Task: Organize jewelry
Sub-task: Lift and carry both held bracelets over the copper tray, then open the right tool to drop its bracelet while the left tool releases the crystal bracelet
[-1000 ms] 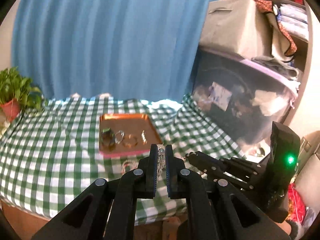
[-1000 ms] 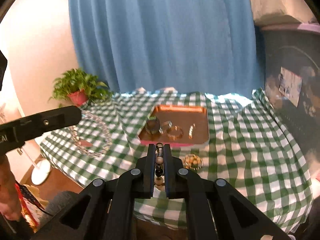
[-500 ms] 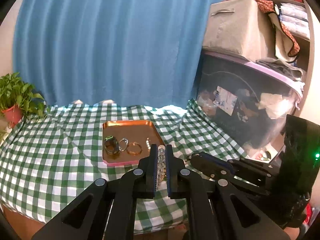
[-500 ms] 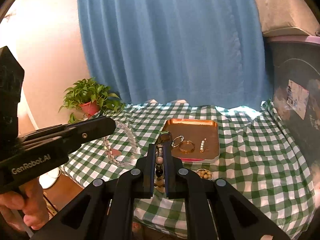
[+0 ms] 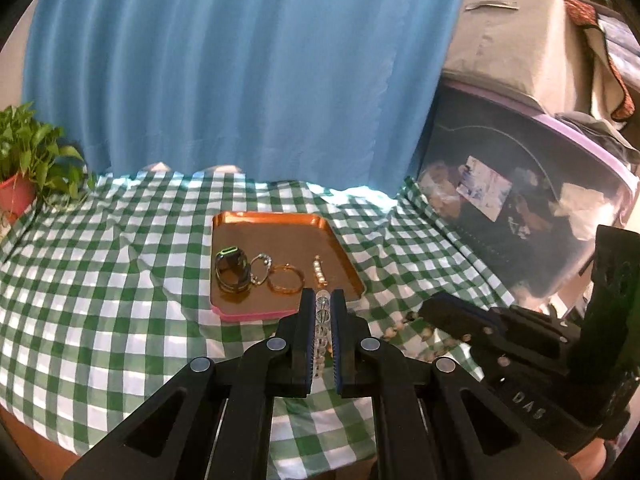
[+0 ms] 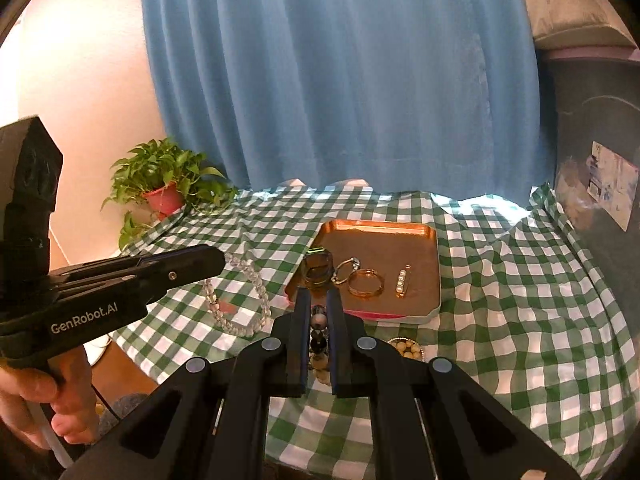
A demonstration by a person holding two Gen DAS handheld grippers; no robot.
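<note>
On the green-checked tablecloth (image 5: 100, 288) a copper tray (image 5: 280, 226) sits near the middle, below the blue curtain (image 5: 224, 64). Compared with a second ago, the tray fills more of both wrist views and lies closer beneath the fingertips; the potted plant (image 6: 164, 184) has shifted toward the left edge in the left wrist view. Both grips are unchanged.

Left gripper (image 5: 323, 300): jaws pressed together on a clear bead bracelet (image 5: 322, 320), the beads showing in a line between the pads. From the right wrist view the rest of that bracelet hangs as a loop (image 6: 236, 296) below the left gripper's tip (image 6: 200, 260), over the cloth to the left of the tray. In its own view the fingertips stand just short of the tray's near pink edge.

Right gripper (image 6: 319, 304): jaws pinching a dark bead bracelet (image 6: 319, 330), with grey and black beads visible between the pads. Its tips sit just before the tray's near left corner.

Inside the tray, left to right: a dark band with a green edge (image 5: 231, 270), a silver ring (image 5: 261, 268), an amber bangle (image 5: 286, 278) and a short pearl clip (image 5: 319, 270). The first three touch or overlap; the clip lies apart.

A yellowish bead bracelet (image 6: 406, 348) lies on the cloth just in front of the tray, to the right of the right gripper. A hand (image 6: 40, 404) holds the left gripper's handle at lower left in the right wrist view.
</note>
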